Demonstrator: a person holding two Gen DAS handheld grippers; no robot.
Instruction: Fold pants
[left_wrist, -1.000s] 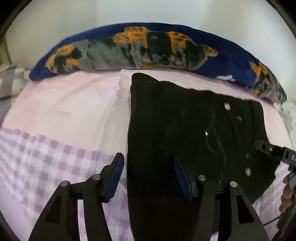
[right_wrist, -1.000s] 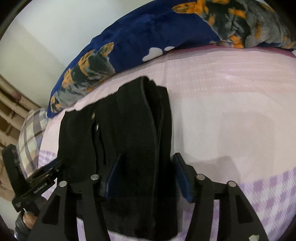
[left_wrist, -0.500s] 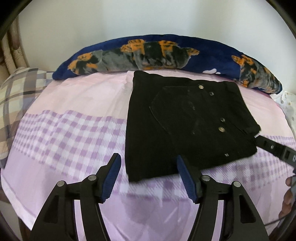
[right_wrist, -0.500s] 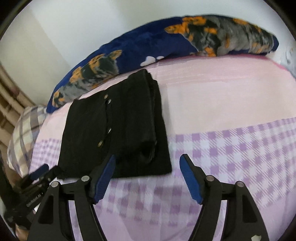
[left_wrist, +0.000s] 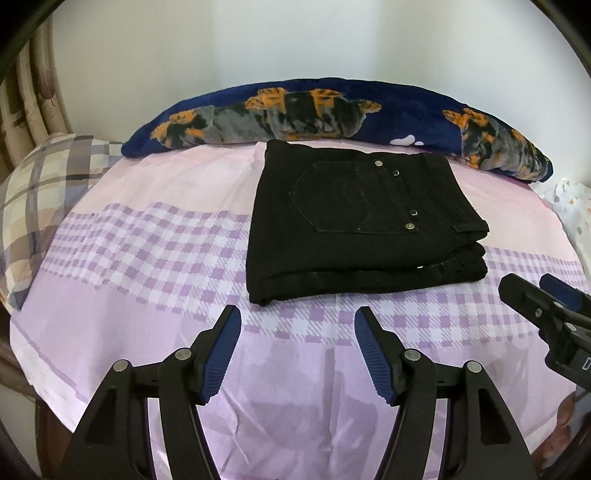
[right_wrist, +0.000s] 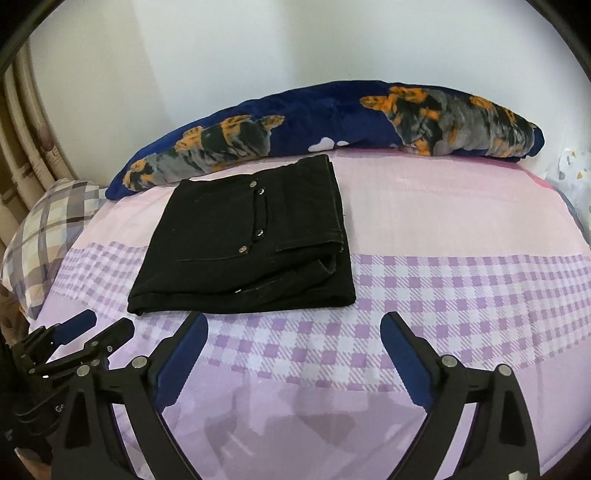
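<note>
The black pants lie folded in a compact stack on the bed sheet, just before the blue pillow; the fold looks finished, so the left gripper hangs empty with jaws apart; the right gripper, jaws opening, holds nothing.

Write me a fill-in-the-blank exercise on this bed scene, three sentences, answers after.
1. The folded pants are ____ in colour.
2. The pants lie on the ____, just in front of the dark blue blanket.
3. Between the fingers of the left gripper there is ____.

Answers: black; bed sheet; nothing
</note>
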